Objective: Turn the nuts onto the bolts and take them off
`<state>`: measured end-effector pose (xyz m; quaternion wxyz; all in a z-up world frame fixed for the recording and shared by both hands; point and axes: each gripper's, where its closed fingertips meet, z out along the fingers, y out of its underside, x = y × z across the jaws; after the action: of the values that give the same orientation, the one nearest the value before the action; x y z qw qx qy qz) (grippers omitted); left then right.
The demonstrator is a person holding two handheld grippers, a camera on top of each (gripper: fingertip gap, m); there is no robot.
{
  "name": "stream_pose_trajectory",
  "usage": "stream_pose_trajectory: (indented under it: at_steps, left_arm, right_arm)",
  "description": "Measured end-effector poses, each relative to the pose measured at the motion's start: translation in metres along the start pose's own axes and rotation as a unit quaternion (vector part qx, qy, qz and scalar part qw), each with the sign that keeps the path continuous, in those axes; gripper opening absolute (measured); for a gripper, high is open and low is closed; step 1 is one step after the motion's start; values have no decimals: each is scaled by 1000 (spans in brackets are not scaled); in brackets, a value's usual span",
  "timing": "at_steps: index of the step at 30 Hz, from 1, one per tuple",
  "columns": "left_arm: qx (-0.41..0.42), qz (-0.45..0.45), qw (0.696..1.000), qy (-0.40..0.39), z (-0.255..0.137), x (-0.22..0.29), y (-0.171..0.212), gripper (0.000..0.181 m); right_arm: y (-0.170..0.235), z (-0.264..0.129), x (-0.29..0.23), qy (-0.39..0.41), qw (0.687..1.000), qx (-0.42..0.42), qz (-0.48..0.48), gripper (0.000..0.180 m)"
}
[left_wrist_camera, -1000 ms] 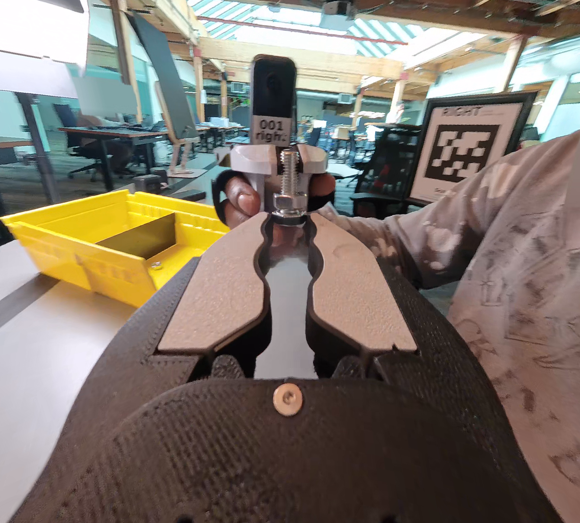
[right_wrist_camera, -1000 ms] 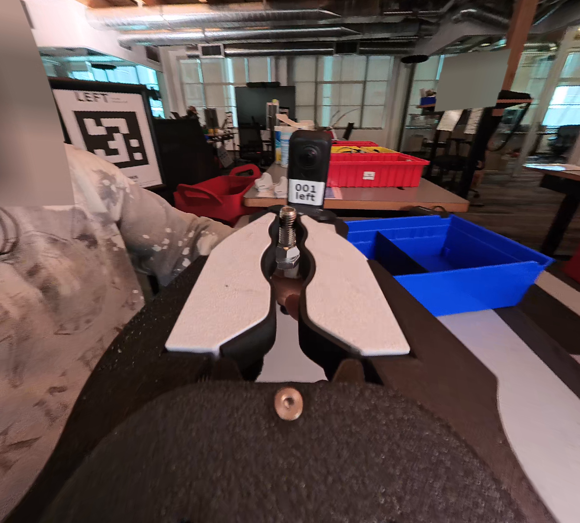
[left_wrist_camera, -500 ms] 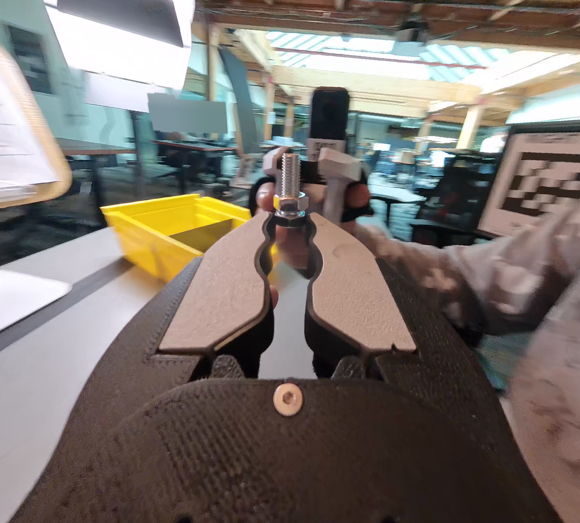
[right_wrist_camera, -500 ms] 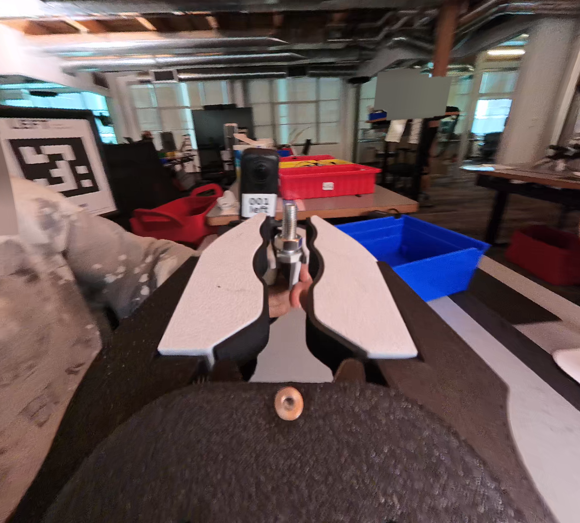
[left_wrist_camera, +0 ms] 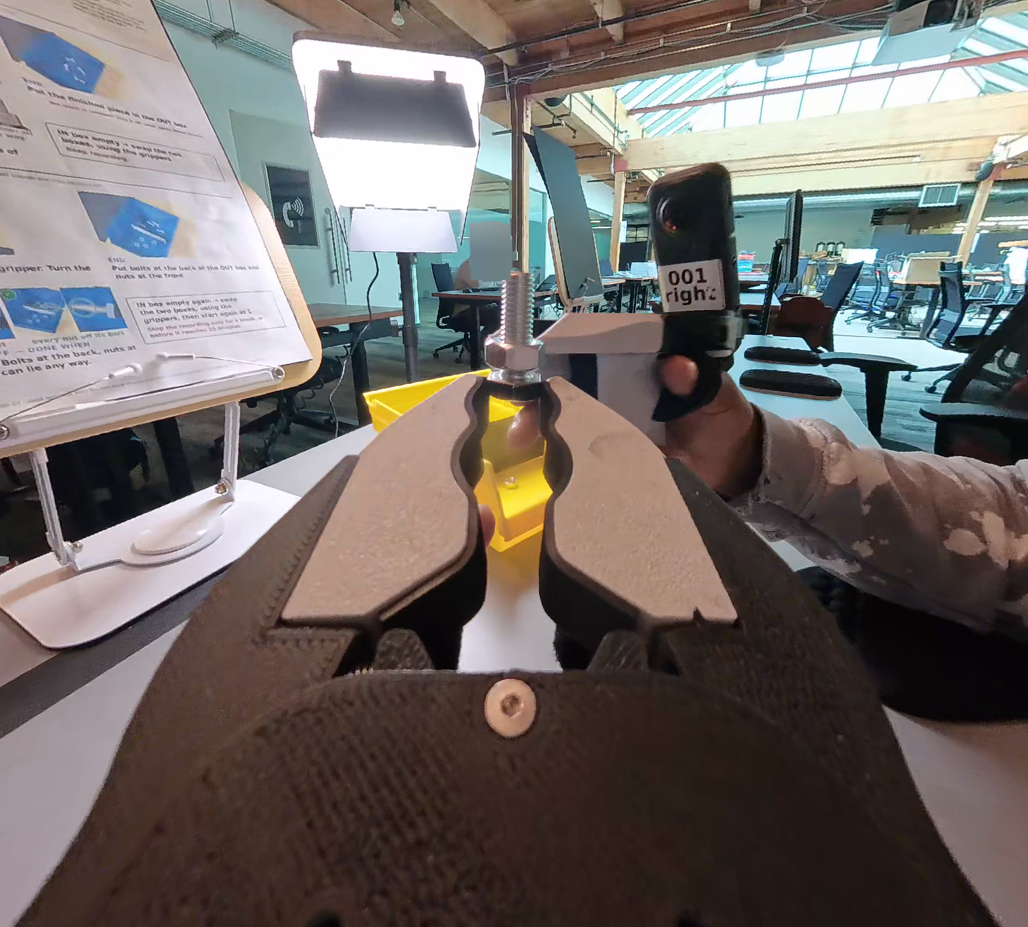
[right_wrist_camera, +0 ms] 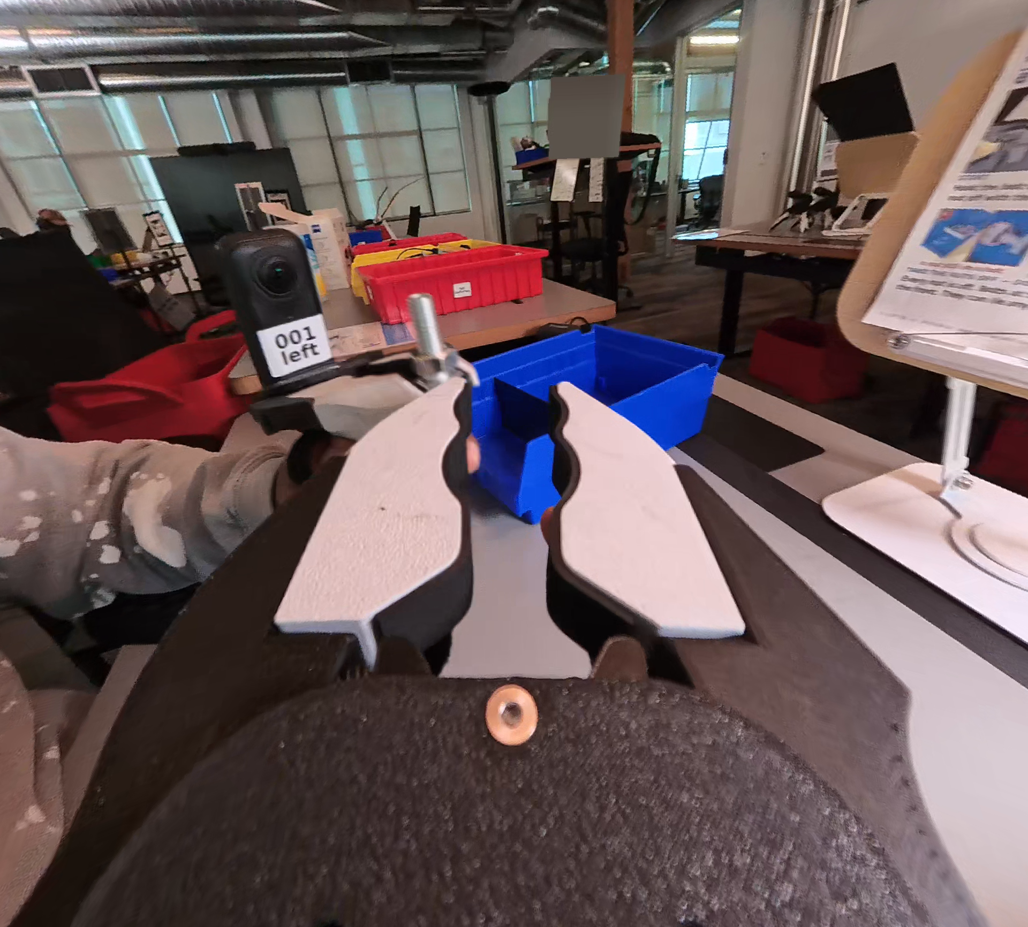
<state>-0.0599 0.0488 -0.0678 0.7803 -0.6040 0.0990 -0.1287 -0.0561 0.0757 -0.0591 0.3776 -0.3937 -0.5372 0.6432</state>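
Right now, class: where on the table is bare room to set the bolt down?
Bare tabletop lies between the blue bin and the right claw, up to the dark strip. The white stand base crowds the right; the yellow bin fills the left claw's front.

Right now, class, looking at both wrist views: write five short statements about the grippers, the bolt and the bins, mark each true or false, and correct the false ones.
1. The left gripper grips the threaded silver bolt by its head end. True.
2. A silver hex nut sits low on the bolt. True.
3. The right gripper is clamped on the nut. False: its fingers are apart and hold nothing.
4. The blue plastic bin lies ahead of the right gripper. True.
5. The yellow plastic bin is stacked inside the blue one. False: they appear in separate views.
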Motion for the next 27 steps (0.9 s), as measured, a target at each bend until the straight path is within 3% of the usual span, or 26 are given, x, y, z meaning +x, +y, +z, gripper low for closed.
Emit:
stream_pose_trajectory:
  at_steps: [6,7,8,9,15,18,19,20,21,27]
  left_arm:
    - [-10,13,1000,0,4,6,8,18]
    - [-3,10,1000,-1,2,4,6,18]
    - [8,5,1000,3,0,3,2,18]
    - [12,3,1000,3,-1,1,-1,18]
    - [0,15,1000,-2,2,1,4,18]
    - [-3,20,1000,4,3,6,6,18]
    - [-2,17,1000,2,3,5,4,18]
    - [4,12,1000,3,1,3,2,18]
    - [9,9,1000,5,0,2,0,19]
    - [1,13,1000,0,2,1,5,18]
  right_arm:
    - [8,16,-18,-13,1000,-20,-13,40]
    - [6,13,-17,-18,1000,-19,-6,35]
    - [3,8,-8,5,1000,-11,-2,16]
    - [-1,3,0,21,1000,1,-10,15]
    - [2,13,-22,-11,1000,-14,-16,36]
    - [6,18,-22,-8,1000,-15,-13,38]
    - [5,15,-19,-12,1000,-11,-4,37]
    - [3,11,-10,2,1000,-6,10,21]
    - [0,6,0,20,1000,7,12,15]
    - [1,11,-18,-17,1000,0,6,34]
